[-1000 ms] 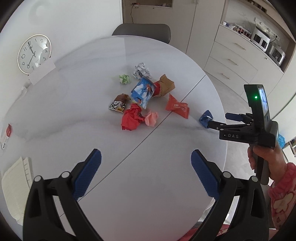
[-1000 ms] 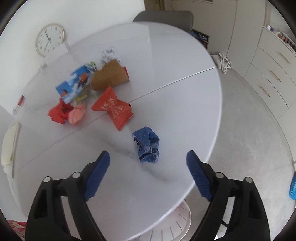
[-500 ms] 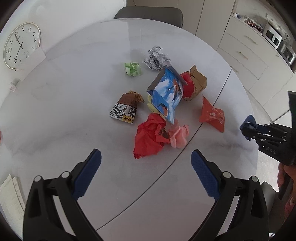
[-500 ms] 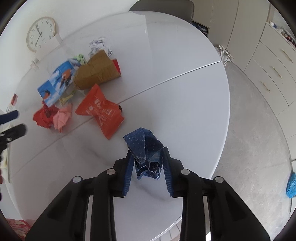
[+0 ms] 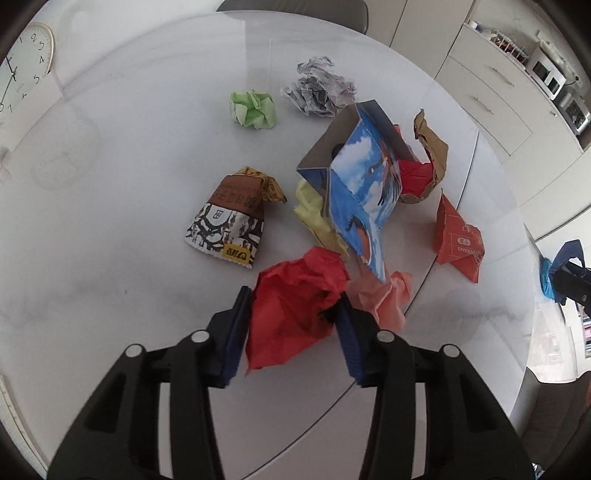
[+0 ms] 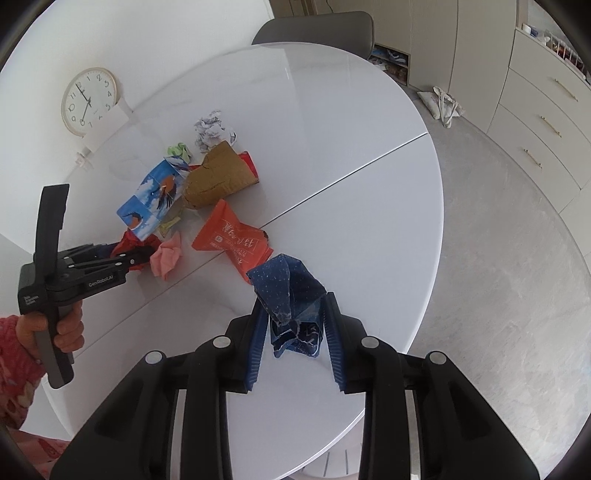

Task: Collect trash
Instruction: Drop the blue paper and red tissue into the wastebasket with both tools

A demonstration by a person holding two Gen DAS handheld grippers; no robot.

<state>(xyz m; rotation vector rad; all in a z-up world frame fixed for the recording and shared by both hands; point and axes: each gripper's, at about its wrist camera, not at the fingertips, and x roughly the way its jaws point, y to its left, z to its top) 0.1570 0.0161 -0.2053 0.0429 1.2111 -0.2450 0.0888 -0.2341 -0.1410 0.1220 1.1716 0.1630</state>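
My left gripper (image 5: 293, 330) is closing its jaws around the red crumpled paper (image 5: 295, 299) at the near side of the litter pile, pads pressing both flanks. My right gripper (image 6: 295, 345) is clamped on the blue wrapper (image 6: 290, 295), near the table (image 6: 351, 184) right edge. Open tabletop lies near me; pink paper (image 5: 386, 295) touches the red ball

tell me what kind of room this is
Most likely a home dining area beside a kitchen: a round white table with a chair tucked in, drawer cabinets along the wall, and countertop appliances.
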